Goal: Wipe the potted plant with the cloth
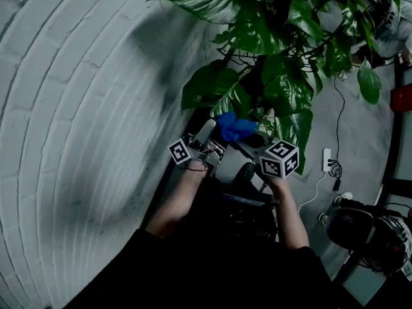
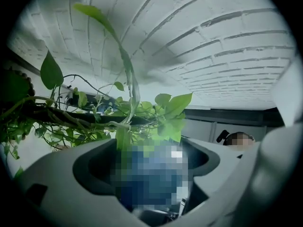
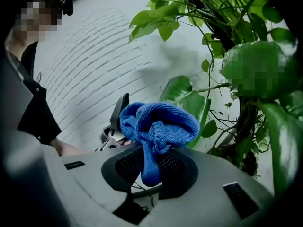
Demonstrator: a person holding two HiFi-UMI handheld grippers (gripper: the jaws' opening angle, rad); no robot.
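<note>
Now clamped on cloth [image 3: 158,126] w/ R gripper [image 3: 151,162]; bunched just short of nearest leaf [image 3: 196,103] of potted plant [image 1: 277,76], ahead & slightly right; nearer than L gripper [image 1: 205,137]; can't tell L's jaws, gap blotted out.

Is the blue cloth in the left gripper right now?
No, the blue cloth is pinched between the jaws of the right gripper, bunched up above them.

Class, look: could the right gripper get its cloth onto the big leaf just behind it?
Probably yes: the right gripper grips the blue cloth, the big leaf sits close behind, and nothing stands between them.
</note>
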